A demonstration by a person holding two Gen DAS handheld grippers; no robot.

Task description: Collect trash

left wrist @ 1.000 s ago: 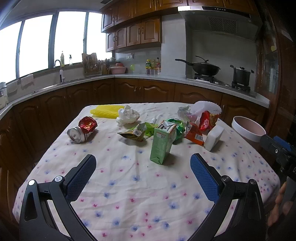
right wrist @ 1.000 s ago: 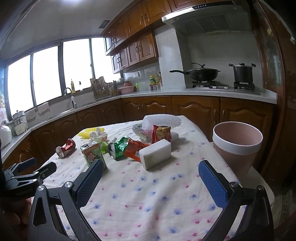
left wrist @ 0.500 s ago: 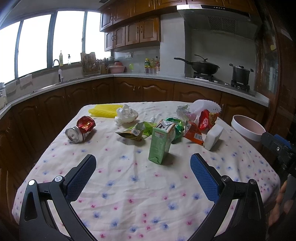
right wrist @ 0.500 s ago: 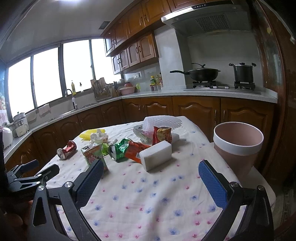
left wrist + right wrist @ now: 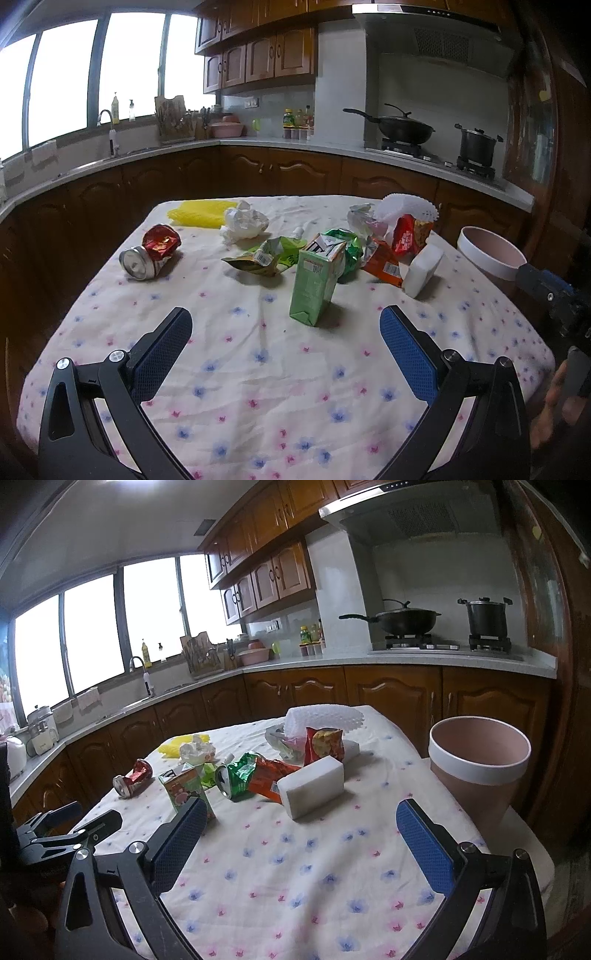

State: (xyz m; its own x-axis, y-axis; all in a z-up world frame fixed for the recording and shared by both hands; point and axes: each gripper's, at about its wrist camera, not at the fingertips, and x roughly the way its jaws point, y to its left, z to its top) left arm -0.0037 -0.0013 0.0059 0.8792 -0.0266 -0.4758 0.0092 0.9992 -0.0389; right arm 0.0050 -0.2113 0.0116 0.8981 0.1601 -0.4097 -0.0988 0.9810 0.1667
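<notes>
Left wrist view is showing the left gripper (image 5: 286, 334) hovering over the near part of the flowered tablecloth (image 5: 258, 369), its blue pads spread wide and holding nothing. Just ahead of it the green carton (image 5: 316, 282) is standing upright, a little tilted. Behind the carton a crumpled green wrapper (image 5: 271, 254), an orange packet (image 5: 382, 262) and a red snack bag (image 5: 406, 234) are lying close together, and a white block (image 5: 423, 267) is leaning beside them. Far to the left side a crushed red can (image 5: 151, 251) is lying alone, well apart from the pile, with a white paper ball (image 5: 243, 223) and a yellow item (image 5: 201, 216) behind it. Right wrist view is showing the right gripper (image 5: 301, 836), also wide open and empty, hanging over the cloth in front of the white block (image 5: 312, 790). The pink bin (image 5: 478, 764) (white band around its rim) is standing beside the table on the right, and nothing can be seen inside it
</notes>
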